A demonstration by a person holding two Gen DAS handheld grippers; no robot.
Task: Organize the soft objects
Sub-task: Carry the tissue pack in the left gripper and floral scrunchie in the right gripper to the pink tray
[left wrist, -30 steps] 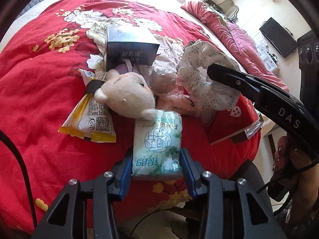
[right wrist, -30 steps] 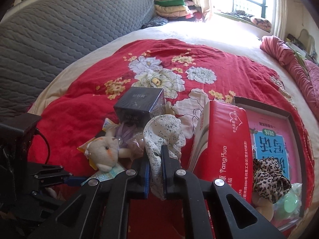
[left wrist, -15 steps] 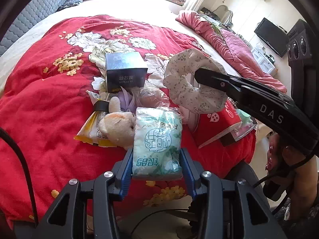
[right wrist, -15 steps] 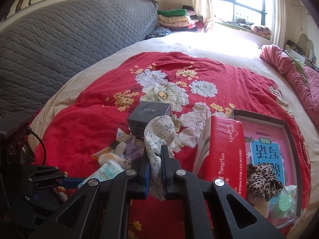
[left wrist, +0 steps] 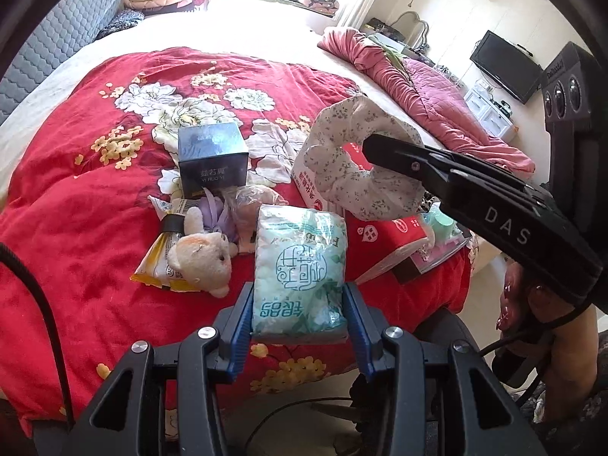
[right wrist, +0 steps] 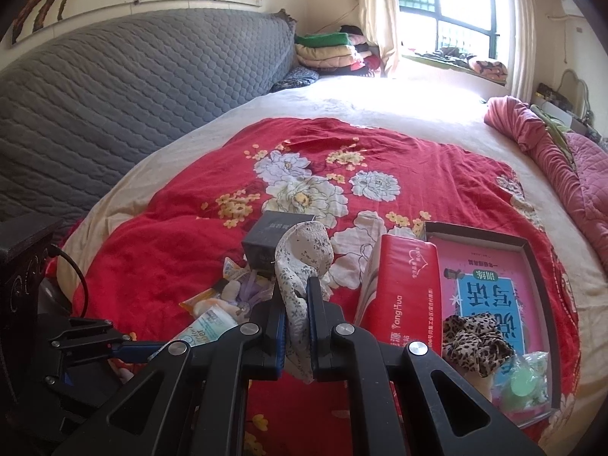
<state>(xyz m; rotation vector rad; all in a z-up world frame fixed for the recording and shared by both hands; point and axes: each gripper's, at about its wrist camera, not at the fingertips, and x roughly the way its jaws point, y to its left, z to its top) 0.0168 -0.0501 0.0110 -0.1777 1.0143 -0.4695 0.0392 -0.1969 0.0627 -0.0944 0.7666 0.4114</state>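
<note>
So both hands are loaded right now. My left gripper (left wrist: 298, 304) has its fingers about halfway apart, clamped on either side of a mint-green tissue pack (left wrist: 300, 262), which is up off the bed and sticking out ahead of the fingers. My right gripper (right wrist: 296, 326) is squeezed nearly closed on a white floral scrunchie (right wrist: 302, 262); the fabric loops up past the fingertips and a bit dangles below them.

What looks done: over to the right of my right fingers there's a shallow dark tray (right wrist: 532, 250) on the red floral blanket (right wrist: 159, 235), and a leopard scrunchie (right wrist: 475, 342) plus some green squishy thing in a clear bag (right wrist: 526, 380) are already sitting in its near end. I'd guess that's the drop-off spot.

What's left: the two things I'm holding aren't placed yet. Beyond my left fingers, a little teddy bear (left wrist: 201, 258) lies on a yellow snack packet (left wrist: 159, 262), with a purple fuzzy thing (left wrist: 216, 216) and something wrapped in clear plastic (left wrist: 254, 201) just behind it. I can't really tell what that one is. The dark box (left wrist: 212, 157) and the red tissue carton (right wrist: 399, 288) aren't soft-toy stuff, so probably they stay. Roughly halfway, I'd say.
</note>
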